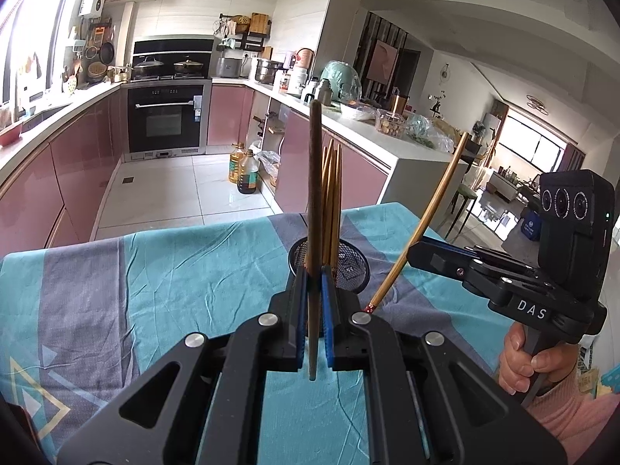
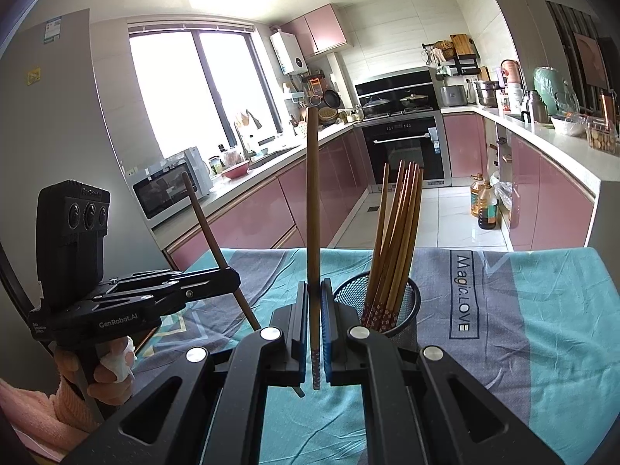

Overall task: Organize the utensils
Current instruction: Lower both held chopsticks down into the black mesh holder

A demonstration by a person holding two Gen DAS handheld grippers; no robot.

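Two grippers, each clamped on one chopstick, are held over a cloth-covered table; items follow from largest to smallest.

Table with turquoise-and-grey cloth (image 2: 542,310): carries the holder only, plus printed lettering. Kitchen counters and an oven stand behind.

Left gripper (image 1: 313,290): jaws closed tight on a dark chopstick (image 1: 314,193), which stands nearly upright, its thick end high and its thin end hanging below the pads. From this view the holder sits directly behind the jaws.

Right gripper (image 2: 314,302): jaws closed tight on a patterned-tip chopstick (image 2: 312,201), also near upright, patterned end down. From the left wrist view this stick leans toward the holder from the right side.

Black mesh holder (image 2: 407,306): cylindrical, upright on the cloth, just beside the right gripper's jaws. Contents: a bundle of brown chopsticks (image 2: 399,232), patterned tips down, leaning together to one side. Room remains at the rim.

Step in hand, by judgement: carrying the last loose sticks to the holder, both hands loaded and close to it; neither stick is yet over the opening.

Next move calls for: bringing one lower tip above the free part of the rim, keeping the stick steep, then lowering before releasing. One hand at a time would avoid the two sticks crossing. Tapping the leaning bundle could tip the light holder.
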